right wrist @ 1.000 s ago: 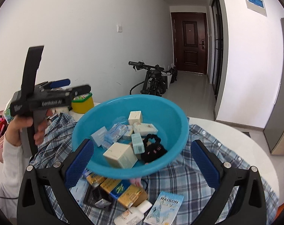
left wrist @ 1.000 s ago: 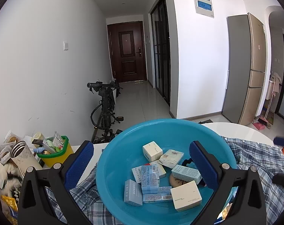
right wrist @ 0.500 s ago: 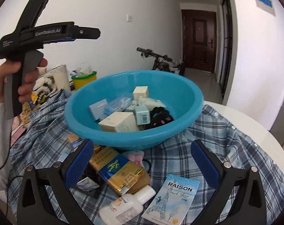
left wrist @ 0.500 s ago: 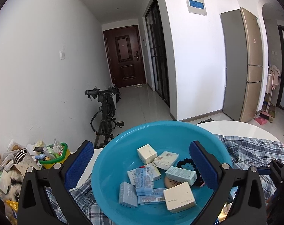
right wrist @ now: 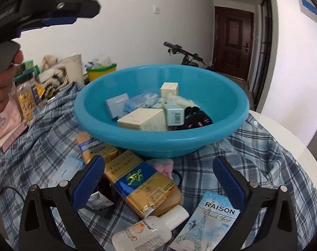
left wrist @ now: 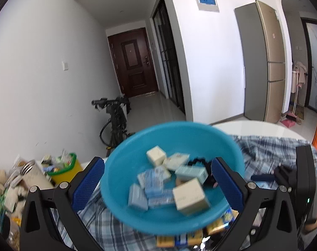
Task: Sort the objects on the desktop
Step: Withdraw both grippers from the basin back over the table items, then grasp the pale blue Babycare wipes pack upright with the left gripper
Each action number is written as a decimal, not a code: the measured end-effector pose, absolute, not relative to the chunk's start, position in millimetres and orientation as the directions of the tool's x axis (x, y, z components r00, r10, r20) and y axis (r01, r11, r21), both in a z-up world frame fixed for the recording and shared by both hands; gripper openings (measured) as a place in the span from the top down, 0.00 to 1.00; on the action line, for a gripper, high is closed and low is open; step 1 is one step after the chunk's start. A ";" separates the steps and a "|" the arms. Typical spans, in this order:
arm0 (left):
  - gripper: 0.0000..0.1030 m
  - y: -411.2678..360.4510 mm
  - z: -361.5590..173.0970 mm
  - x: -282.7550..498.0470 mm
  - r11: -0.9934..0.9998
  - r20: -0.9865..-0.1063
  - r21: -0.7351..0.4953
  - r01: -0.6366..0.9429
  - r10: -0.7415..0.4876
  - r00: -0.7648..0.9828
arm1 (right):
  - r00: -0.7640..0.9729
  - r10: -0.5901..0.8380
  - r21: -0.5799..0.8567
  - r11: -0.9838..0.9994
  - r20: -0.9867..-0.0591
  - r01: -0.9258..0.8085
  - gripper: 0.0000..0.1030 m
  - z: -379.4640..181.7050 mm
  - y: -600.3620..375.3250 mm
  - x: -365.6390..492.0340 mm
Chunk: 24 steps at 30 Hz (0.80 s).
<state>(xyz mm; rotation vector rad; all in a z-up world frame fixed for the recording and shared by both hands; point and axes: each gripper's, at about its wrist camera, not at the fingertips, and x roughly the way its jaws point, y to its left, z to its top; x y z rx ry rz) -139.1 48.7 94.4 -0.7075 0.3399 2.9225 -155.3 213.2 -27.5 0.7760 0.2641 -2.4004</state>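
Observation:
A blue plastic basin holding several small boxes and a black hair tie stands on a plaid cloth; it also shows in the left wrist view. My right gripper is open and empty, low over loose items before the basin: a gold and blue pack, a white bottle and a RAISON box. My left gripper is open and empty, held above the basin's near side. The left gripper also shows at the top left of the right wrist view.
A yellow tub with a green rim, a metal can and snack packs crowd the table's left end. A white round table edge shows at right. A bicycle stands in the hallway behind.
My right gripper has dropped lower and closer to the loose items before the basin. My left gripper has risen and moved over the basin; both stay open.

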 end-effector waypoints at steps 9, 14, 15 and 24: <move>0.00 14.2 -0.7 -99.3 -0.990 -0.674 0.084 -0.114 0.028 -0.738 | -0.652 -0.471 0.043 -0.828 -0.594 0.559 0.00 -26.8 225.0 -163.3; 0.00 20.0 -54.1 -89.8 -0.995 -0.769 0.012 -0.099 0.054 -0.637 | -0.684 -0.442 0.080 -0.867 -0.580 0.493 0.00 -22.3 240.1 -168.9; 0.00 23.5 -62.2 -87.5 -0.995 -0.783 0.005 -0.101 0.059 -0.620 | -0.689 -0.439 0.090 -0.873 -0.576 0.480 0.00 -21.8 242.9 -170.8; 0.00 32.9 -79.4 -75.5 -0.994 -0.797 0.088 -0.061 -0.033 -0.603 | -0.690 -0.430 0.111 -0.883 -0.582 0.457 0.00 -22.4 247.3 -173.8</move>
